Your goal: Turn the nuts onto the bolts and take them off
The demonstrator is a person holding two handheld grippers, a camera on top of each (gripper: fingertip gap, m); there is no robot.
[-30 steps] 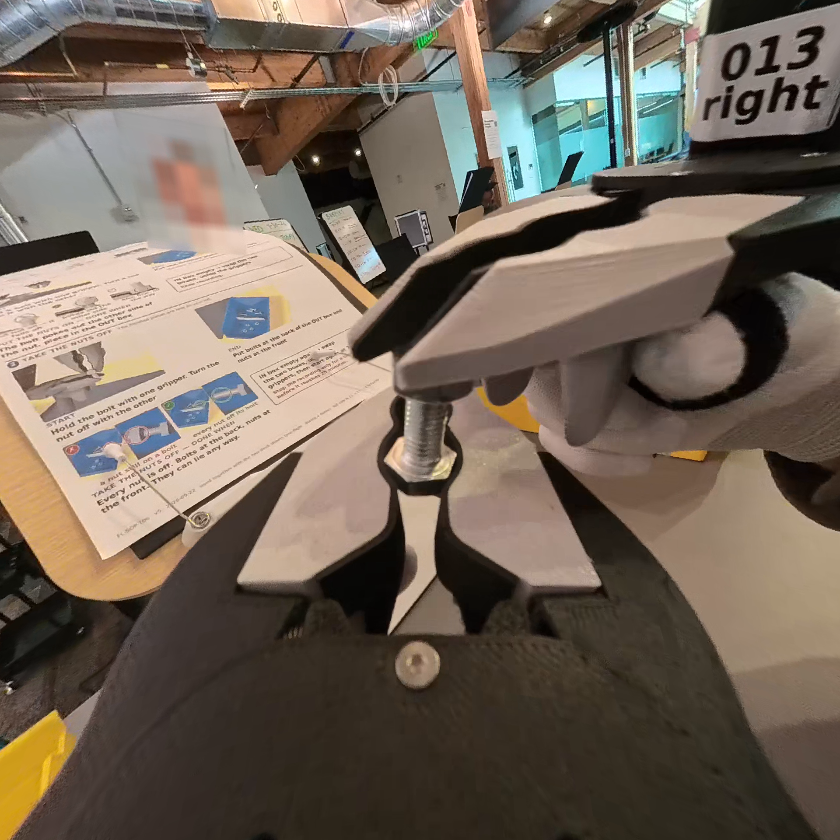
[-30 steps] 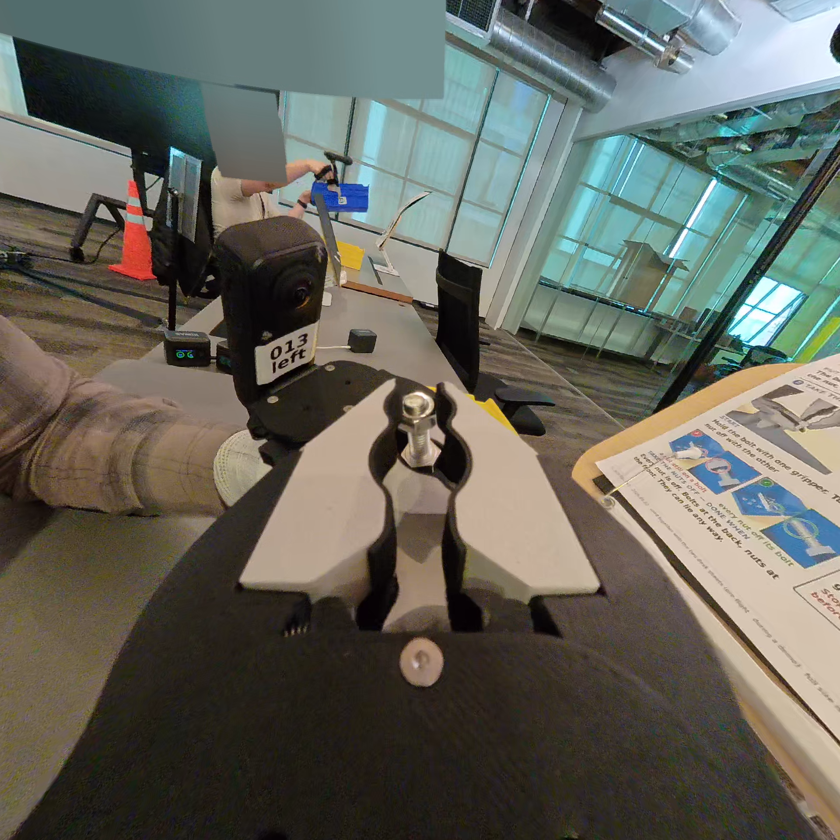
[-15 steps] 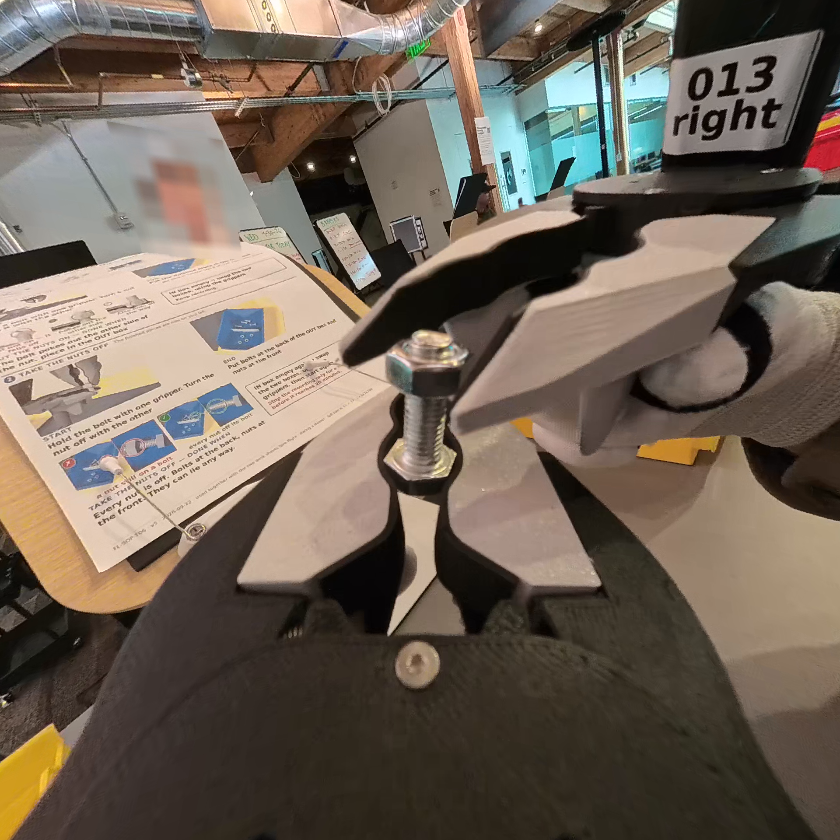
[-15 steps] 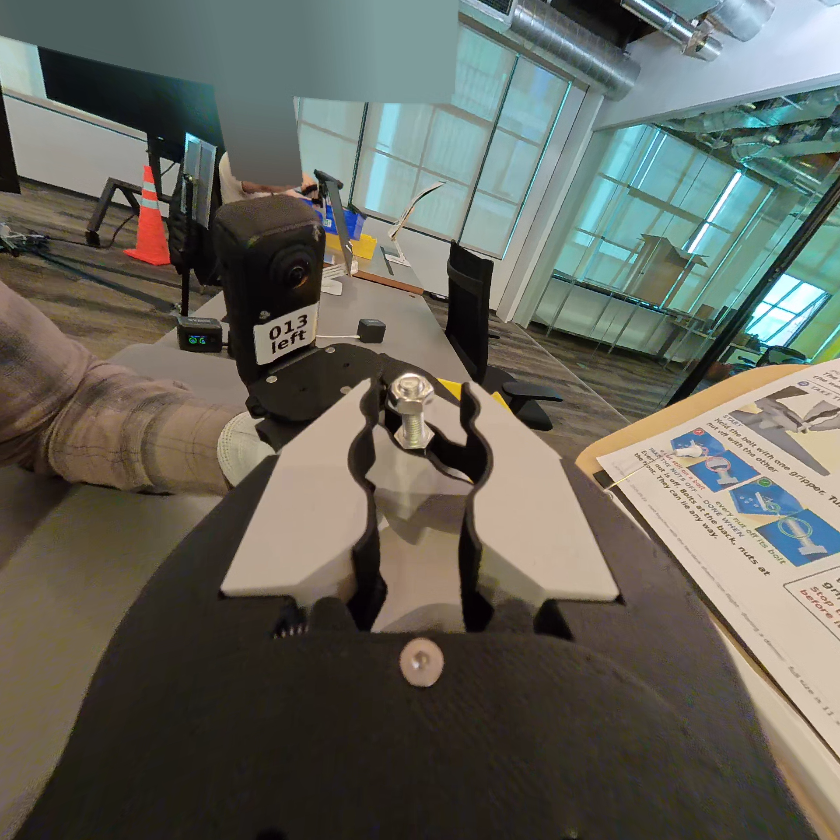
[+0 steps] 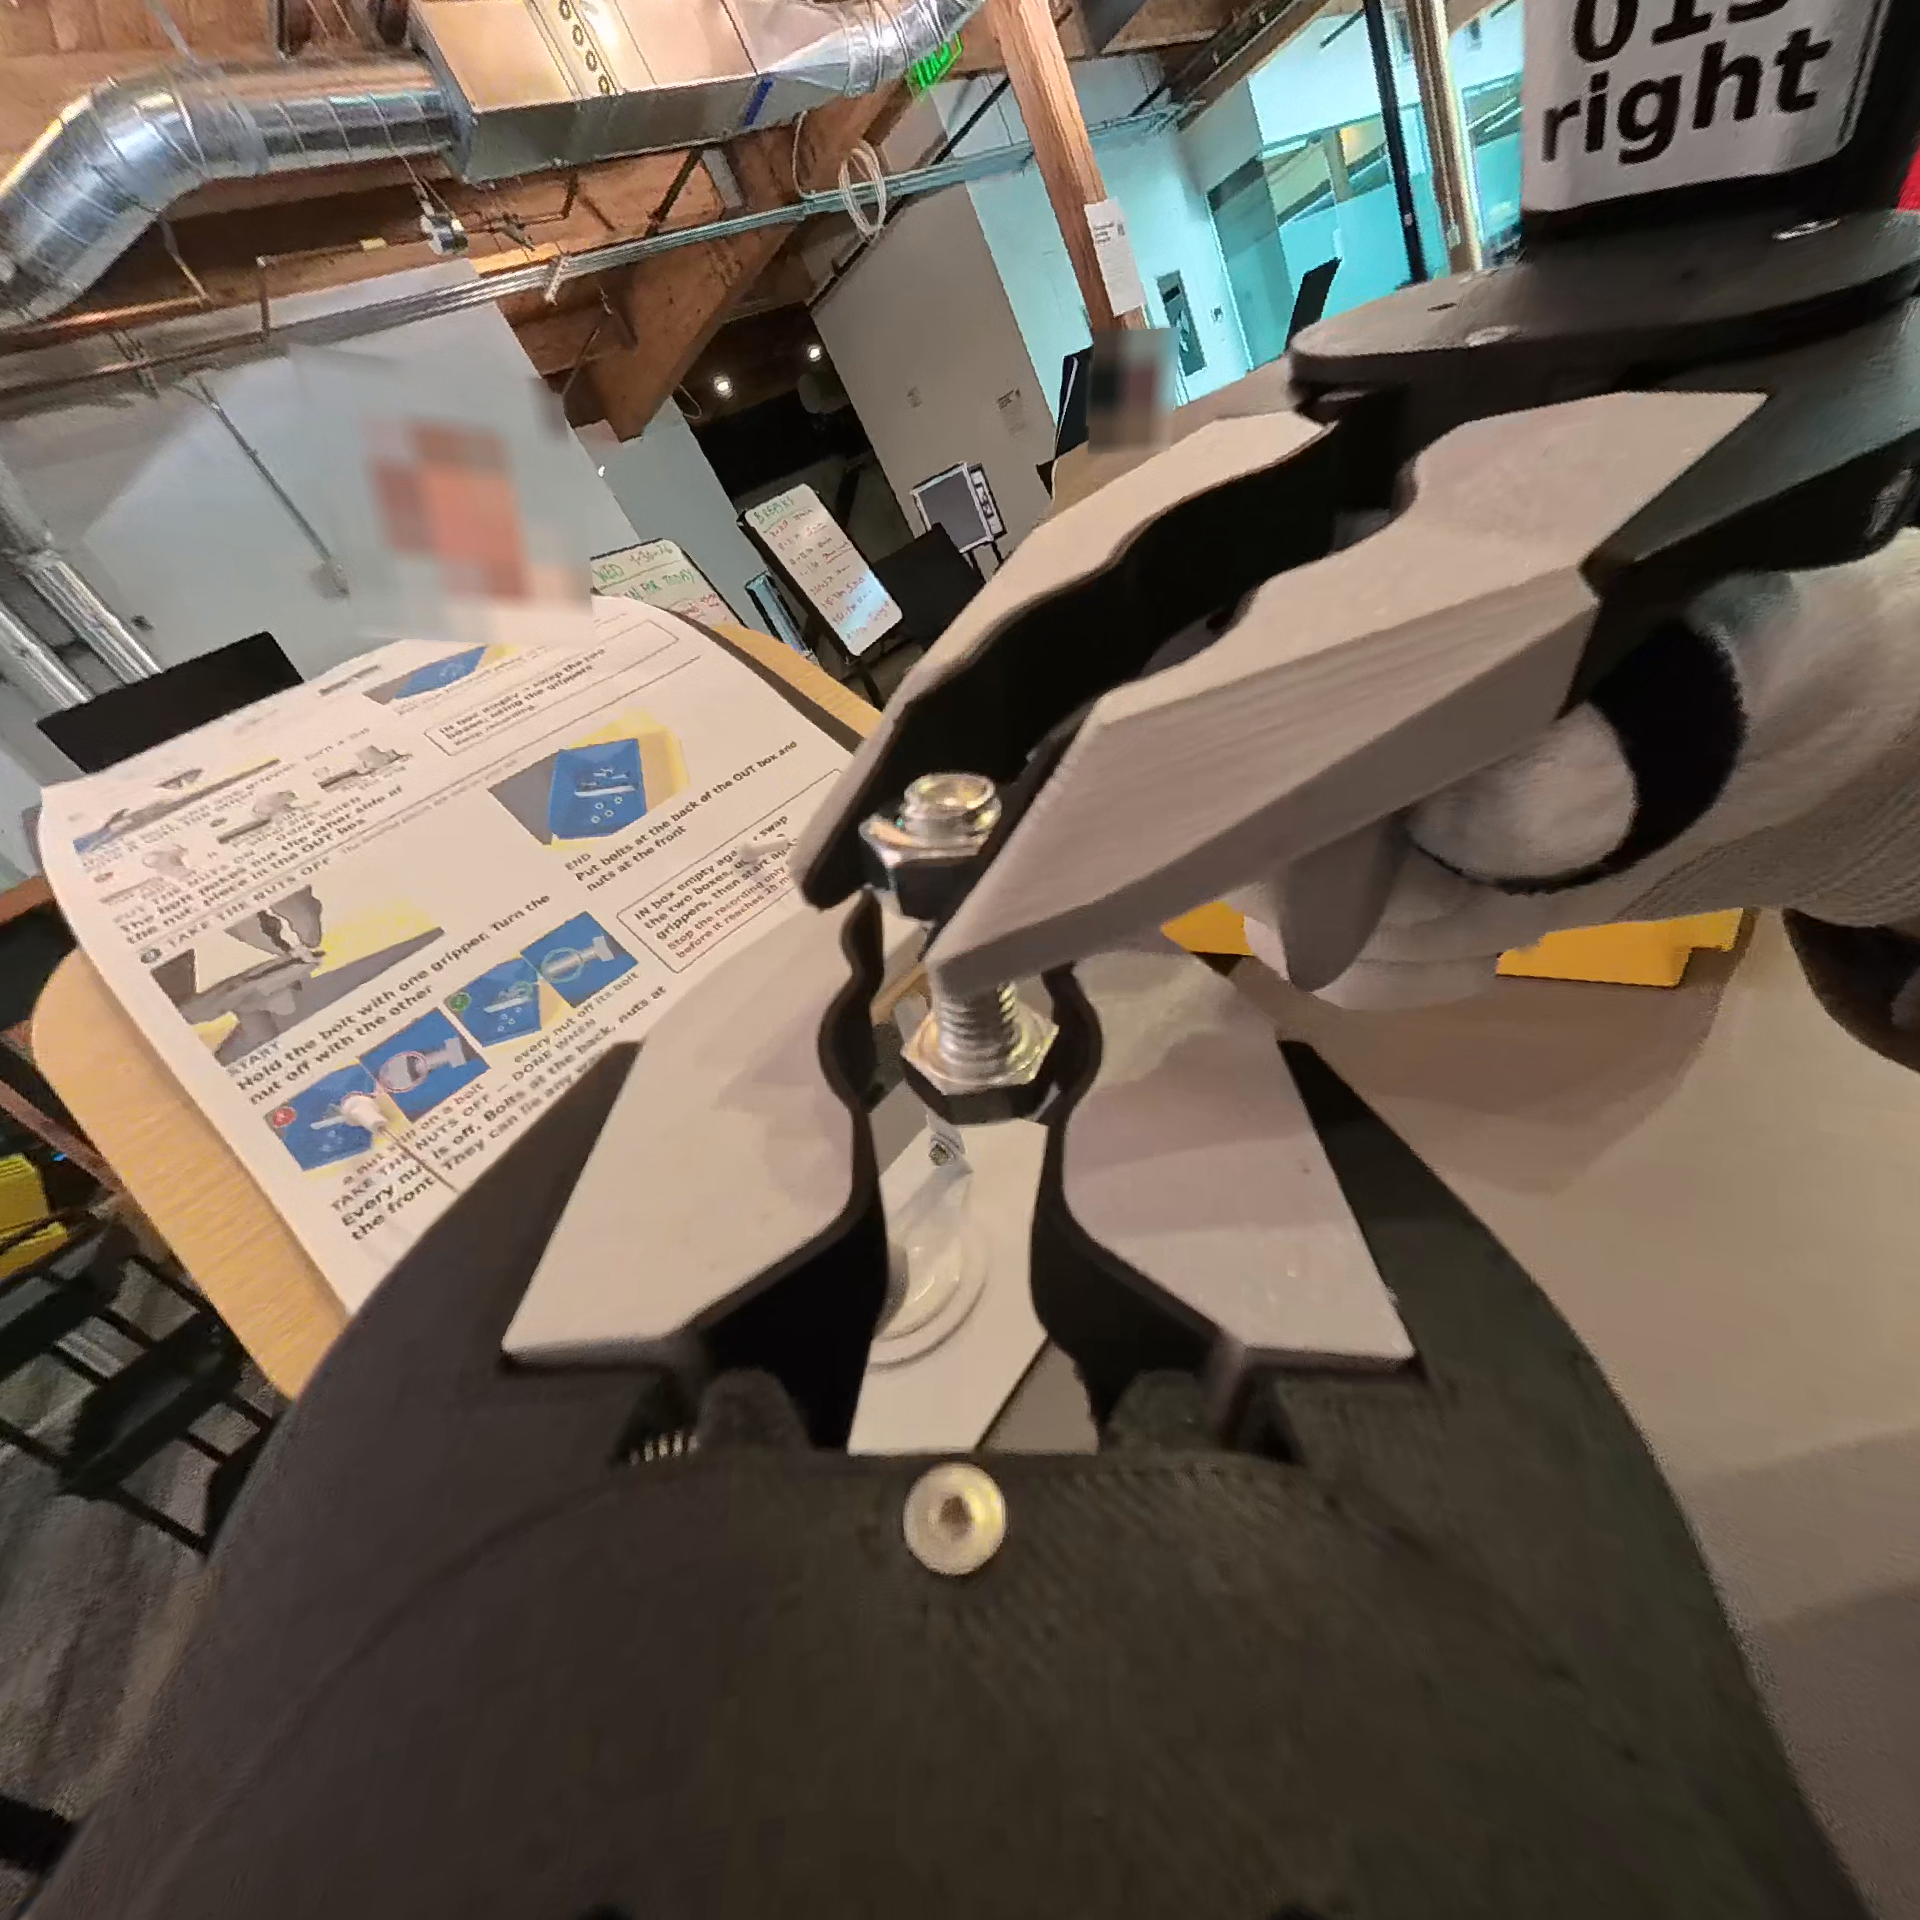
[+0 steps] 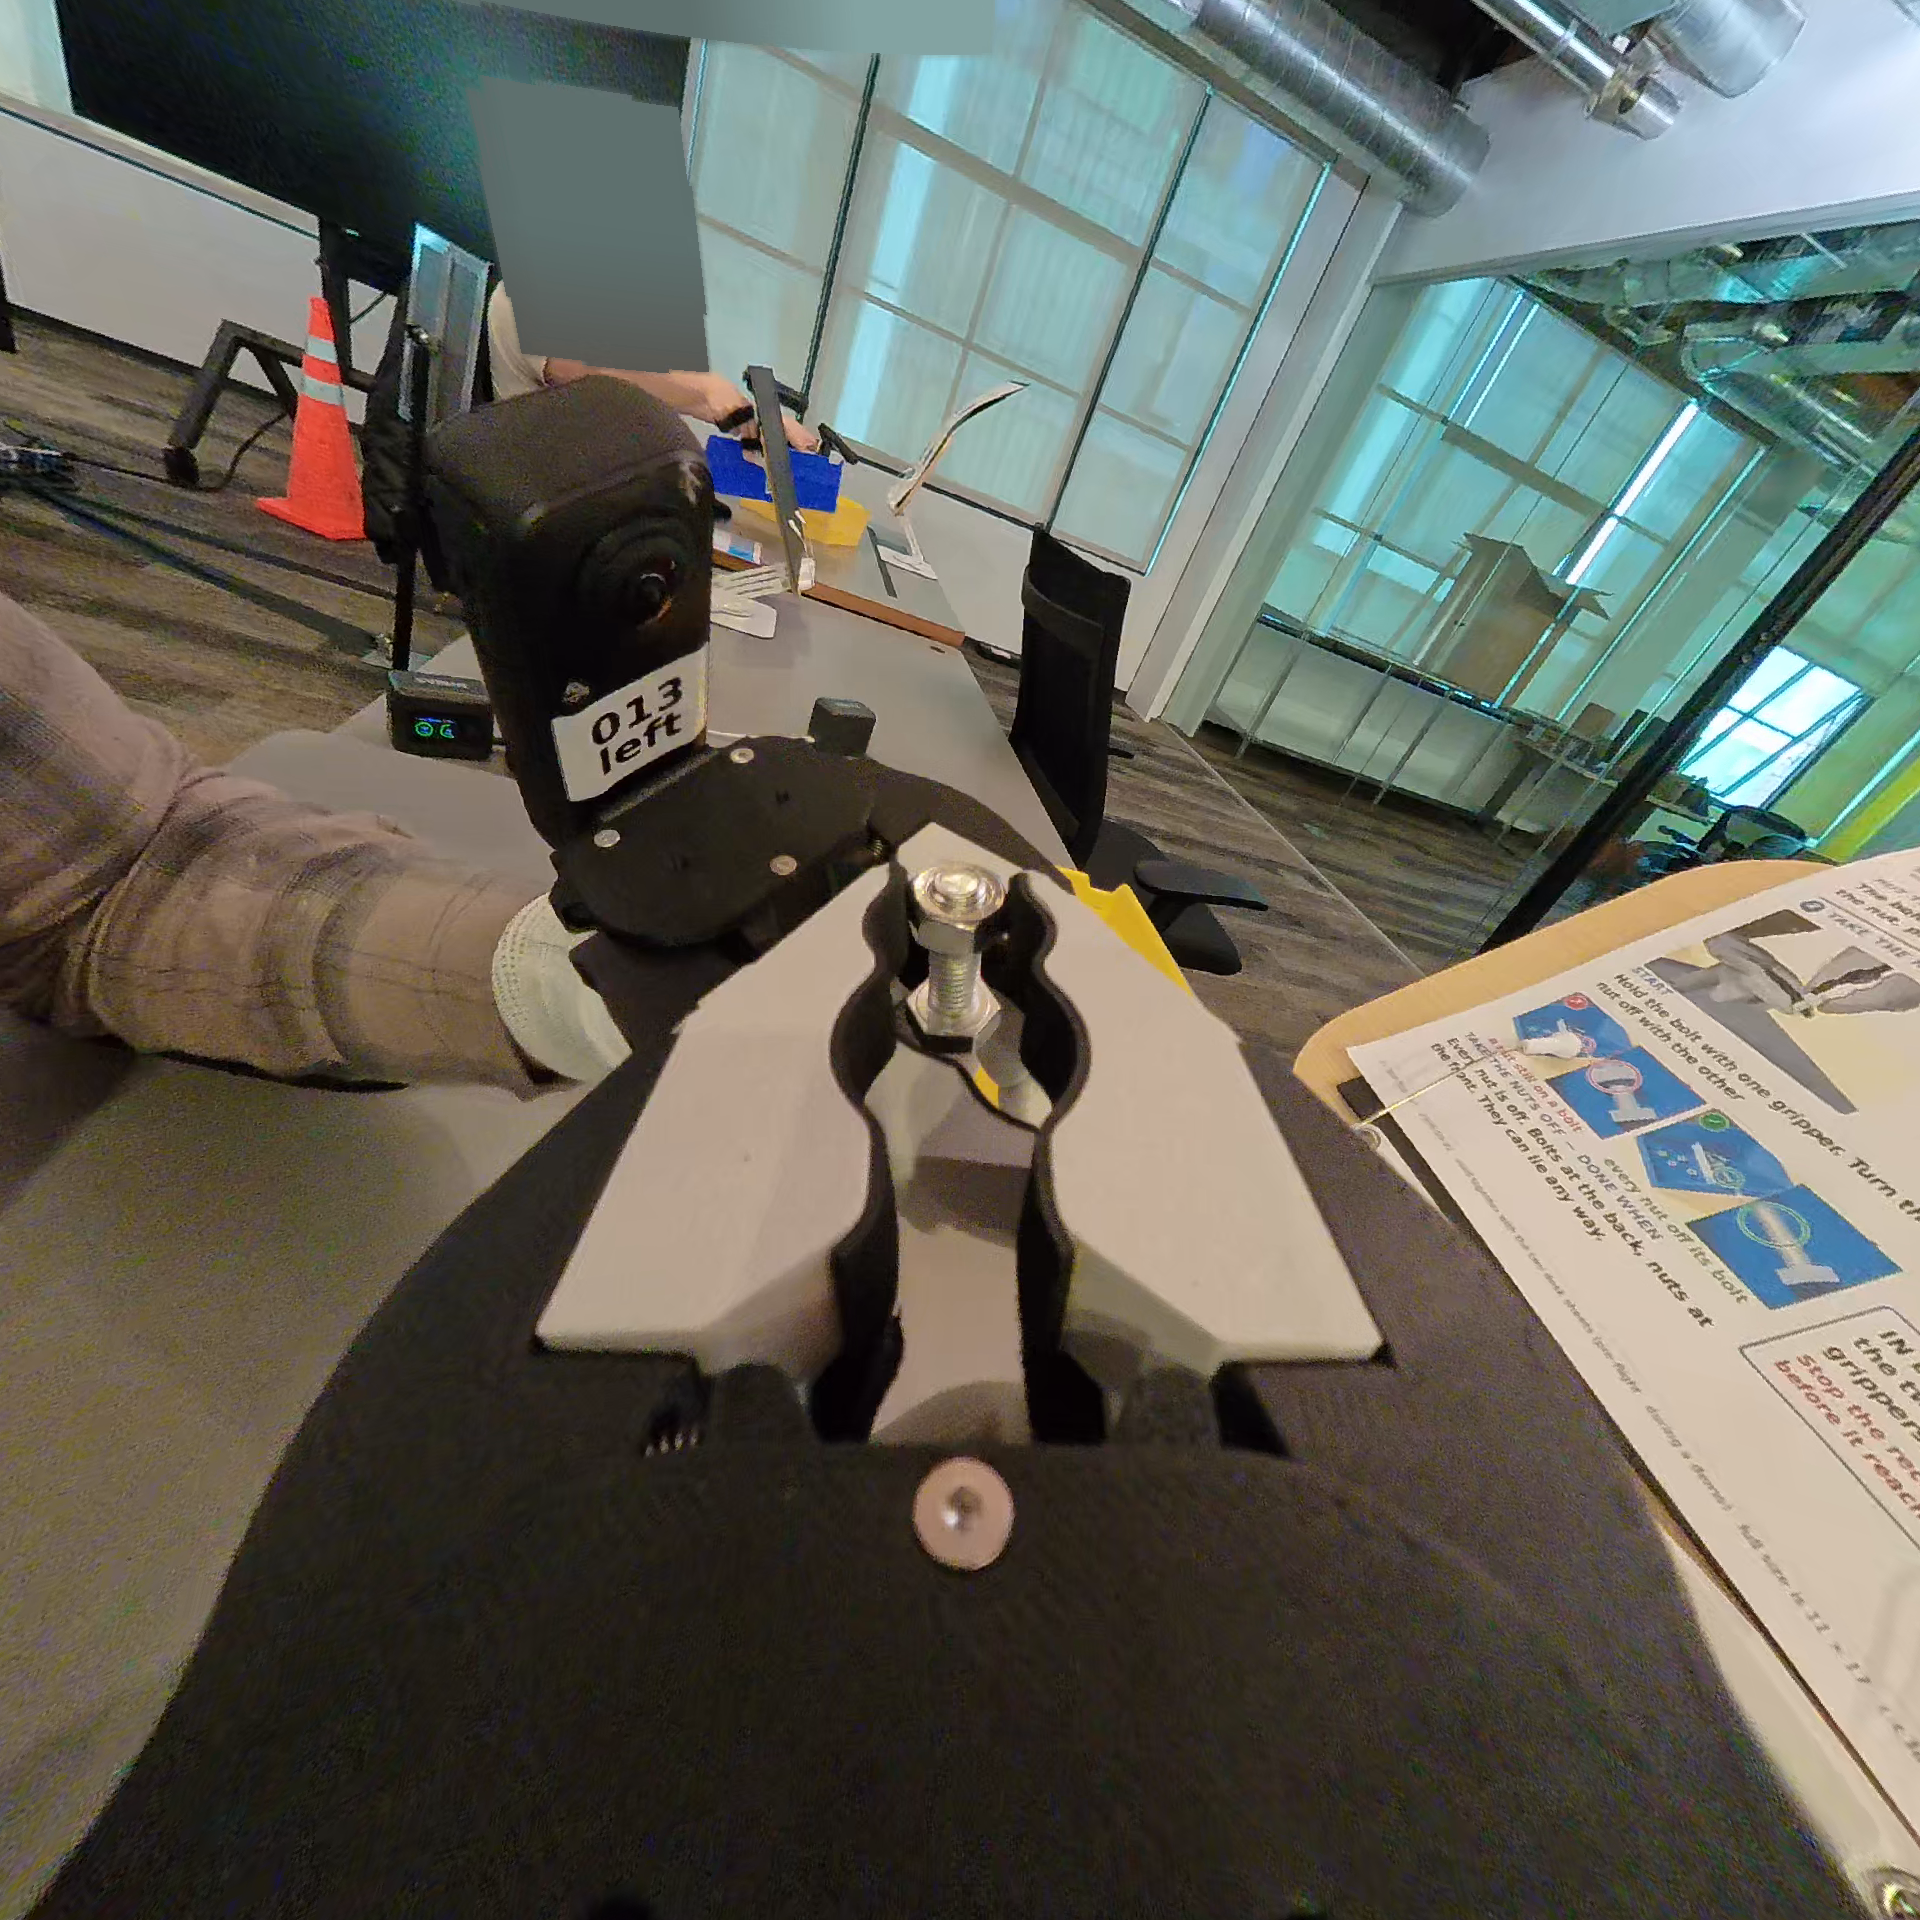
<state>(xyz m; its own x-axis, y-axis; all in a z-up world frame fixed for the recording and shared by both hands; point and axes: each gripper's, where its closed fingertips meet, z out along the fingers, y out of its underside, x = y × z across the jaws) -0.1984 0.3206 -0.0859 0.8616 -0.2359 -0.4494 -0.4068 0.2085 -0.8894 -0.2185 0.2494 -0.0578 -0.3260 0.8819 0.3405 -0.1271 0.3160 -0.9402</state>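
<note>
We clench our left gripper (image 5: 961,1049) on the bolt (image 5: 971,1023) at its lower hex, upright beside the instruction sheet (image 5: 416,894), while our right gripper (image 6: 956,914) grasps its top nut (image 6: 951,899).

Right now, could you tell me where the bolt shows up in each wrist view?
Left wrist view: the bolt stands upright at centre, between both grippers' fingertips.
Right wrist view: the bolt stands just above centre.
Shared landmark: the instruction sheet, left in one, right in the other.
</note>
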